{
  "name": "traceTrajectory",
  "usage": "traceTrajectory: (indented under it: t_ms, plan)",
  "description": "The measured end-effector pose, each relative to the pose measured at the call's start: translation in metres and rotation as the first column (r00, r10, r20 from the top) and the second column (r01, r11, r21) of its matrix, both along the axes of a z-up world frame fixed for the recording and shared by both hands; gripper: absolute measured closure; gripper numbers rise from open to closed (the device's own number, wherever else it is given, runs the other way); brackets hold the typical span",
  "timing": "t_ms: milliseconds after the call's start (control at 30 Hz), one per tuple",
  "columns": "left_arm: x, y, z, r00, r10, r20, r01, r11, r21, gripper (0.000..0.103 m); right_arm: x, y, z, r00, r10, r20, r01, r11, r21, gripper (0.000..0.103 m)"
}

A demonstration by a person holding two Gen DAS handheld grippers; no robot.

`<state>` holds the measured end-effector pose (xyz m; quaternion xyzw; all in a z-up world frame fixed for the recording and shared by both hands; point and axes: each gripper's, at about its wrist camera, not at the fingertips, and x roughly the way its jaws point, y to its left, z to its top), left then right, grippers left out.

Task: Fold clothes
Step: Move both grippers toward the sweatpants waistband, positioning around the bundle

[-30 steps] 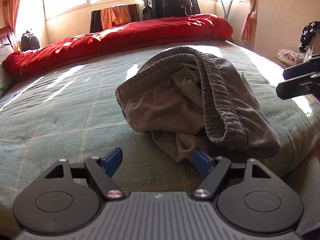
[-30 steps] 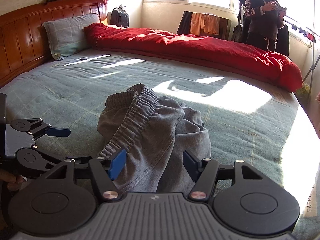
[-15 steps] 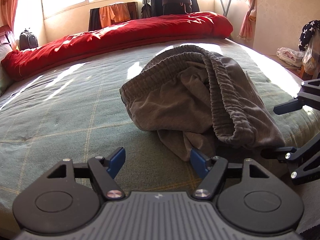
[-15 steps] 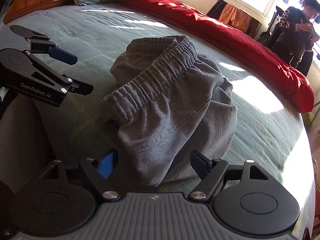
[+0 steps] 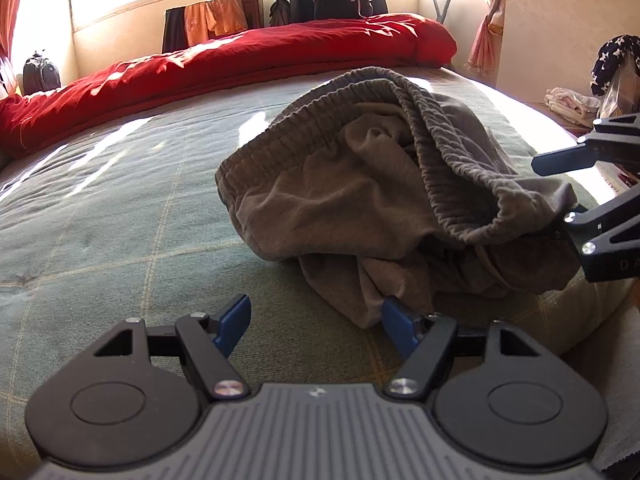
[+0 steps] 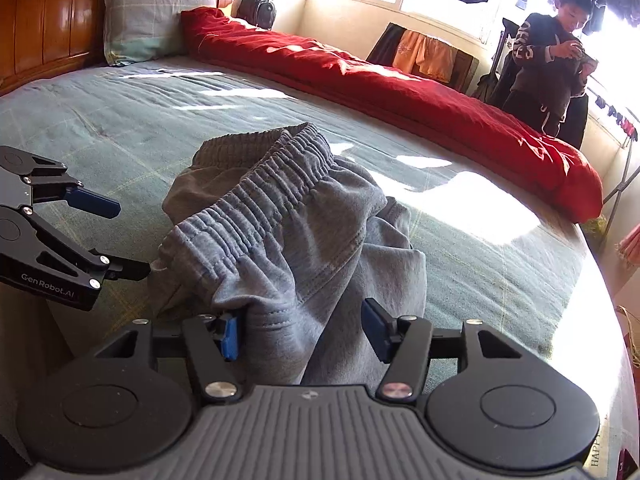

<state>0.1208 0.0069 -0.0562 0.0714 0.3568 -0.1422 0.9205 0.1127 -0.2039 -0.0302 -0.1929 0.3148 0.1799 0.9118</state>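
The left gripper (image 5: 316, 322) has its two blue fingers (image 5: 234, 322) spread wide apart, low over the green bed cover (image 5: 120, 220). Nothing sits between them. The right one just touches the bottom edge of the gray pants (image 5: 360, 200), which lie in a bunched heap right in front of the fingers and a bit to their right. The stretchy waistband (image 5: 432, 152) curls over the top of the heap.

The right gripper (image 6: 302, 330) is also spread wide. A fold of the gray pants (image 6: 288, 240) lies between its fingers, and the left finger (image 6: 230, 338) presses against the cloth. The right finger stands clear of it.

Past the pants the bed cover runs on in sun and shade. Farther back a long red quilt (image 6: 400, 80) lies across the bed, with a pillow (image 6: 152, 20) against the wooden headboard (image 6: 48, 20). Behind the quilt a person (image 6: 552, 60) stands by the bright window.
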Motion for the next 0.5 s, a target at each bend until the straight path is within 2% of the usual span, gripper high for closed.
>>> traceTrajectory:
  t_ms: [67, 100, 133, 167, 200, 233, 367, 500]
  plan:
    - [0.002, 0.001, 0.000, 1.000, 0.000, -0.003, 0.000, 1.000, -0.008, 0.030, 0.001, 0.007, -0.003, 0.999, 0.013, 0.031, -0.012, 1.000, -0.028, 0.036]
    - [0.003, 0.003, 0.000, 1.000, 0.000, -0.005, 0.000, 1.000, -0.010, 0.030, 0.000, 0.010, -0.003, 0.999, 0.029, 0.043, -0.027, 0.999, -0.037, 0.040]
    - [0.003, 0.005, -0.001, 1.000, 0.000, -0.004, 0.000, 1.000, -0.013, 0.030, -0.001, 0.011, -0.002, 0.998, 0.042, 0.052, -0.040, 0.998, -0.044, 0.052]
    - [0.004, 0.006, -0.001, 1.000, 0.000, -0.003, 0.000, 1.000, -0.016, 0.030, 0.000, 0.010, 0.001, 0.998, 0.046, 0.053, -0.044, 0.998, -0.042, 0.060]
    - [0.005, 0.008, -0.001, 1.000, 0.001, -0.002, -0.001, 1.000, -0.018, 0.030, 0.000, 0.009, 0.004, 0.997, 0.050, 0.055, -0.048, 0.998, -0.039, 0.077]
    - [0.006, 0.010, -0.001, 1.000, 0.001, -0.002, -0.001, 1.000, -0.021, 0.032, 0.002, 0.005, 0.008, 0.998, 0.046, 0.050, -0.045, 0.999, -0.024, 0.085]
    - [0.012, 0.017, -0.001, 1.000, 0.005, 0.000, -0.005, 1.000, -0.030, 0.035, 0.006, -0.017, 0.024, 0.999, 0.016, 0.043, -0.016, 1.000, 0.016, 0.086]
    - [0.028, 0.028, 0.006, 1.000, 0.000, 0.004, 0.001, 0.996, -0.090, 0.036, 0.012, -0.041, 0.027, 0.999, -0.038, 0.025, 0.037, 0.999, 0.029, 0.087]
